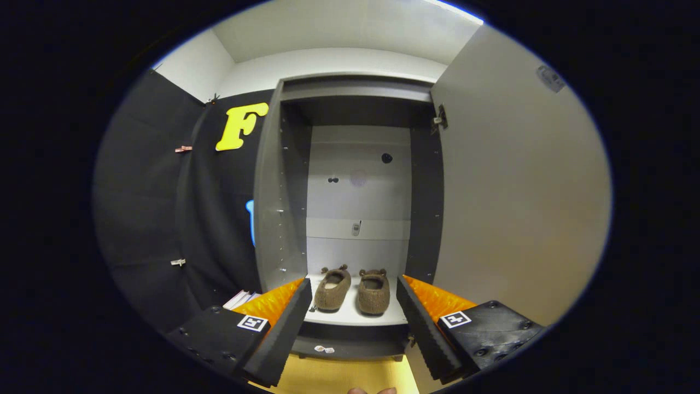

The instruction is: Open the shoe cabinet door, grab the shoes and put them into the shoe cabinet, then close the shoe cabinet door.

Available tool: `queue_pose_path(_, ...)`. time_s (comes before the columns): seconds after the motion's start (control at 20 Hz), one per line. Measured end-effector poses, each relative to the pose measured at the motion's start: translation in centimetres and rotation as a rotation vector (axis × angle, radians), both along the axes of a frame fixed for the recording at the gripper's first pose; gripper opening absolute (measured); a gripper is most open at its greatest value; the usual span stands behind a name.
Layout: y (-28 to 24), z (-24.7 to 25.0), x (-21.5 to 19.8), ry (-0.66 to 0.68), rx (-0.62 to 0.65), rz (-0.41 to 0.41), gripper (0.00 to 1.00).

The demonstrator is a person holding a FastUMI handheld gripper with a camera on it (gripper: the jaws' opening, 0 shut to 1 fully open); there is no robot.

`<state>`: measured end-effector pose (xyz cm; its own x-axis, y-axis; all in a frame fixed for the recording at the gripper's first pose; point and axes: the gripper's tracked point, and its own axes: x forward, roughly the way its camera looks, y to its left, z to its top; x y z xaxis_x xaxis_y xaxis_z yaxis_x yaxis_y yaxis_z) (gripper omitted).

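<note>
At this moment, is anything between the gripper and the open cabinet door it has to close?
Nothing visible. The open gripper faces the brown fuzzy slippers on the cabinet's bottom shelf; the pale grey cabinet door stands swung open beside the right finger.

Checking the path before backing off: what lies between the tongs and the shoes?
Nothing: in the gripper view the open tongs frame the shoes, with bare cabinet shelf between.

The tall grey shoe cabinet (355, 180) stands open, its pale flat door (519, 191) swung wide to the right and walling off that side. Inside, a pair of brown fuzzy slippers (353, 290) sits side by side on the white bottom shelf (350, 318), taking most of its width; above them the cavity is free up to the top panel. The gripper (354, 312) holds its fingers spread with nothing between them, short of the shelf's front edge.
</note>
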<state>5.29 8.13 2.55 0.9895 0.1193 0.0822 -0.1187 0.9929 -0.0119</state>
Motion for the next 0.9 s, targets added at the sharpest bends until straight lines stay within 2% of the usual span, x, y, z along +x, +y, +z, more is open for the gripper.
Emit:
queue_pose_path(0.3, -2.9, -2.8, -9.4, 0.012, -0.003, -0.001, 0.98)
queue_pose_path(0.55, -6.6, -5.2, -13.7, 0.052, -0.031, -0.037, 0.98)
queue_pose_path(0.9, -16.3, -7.2, -18.8, 0.072, 0.006, -0.185, 0.98)
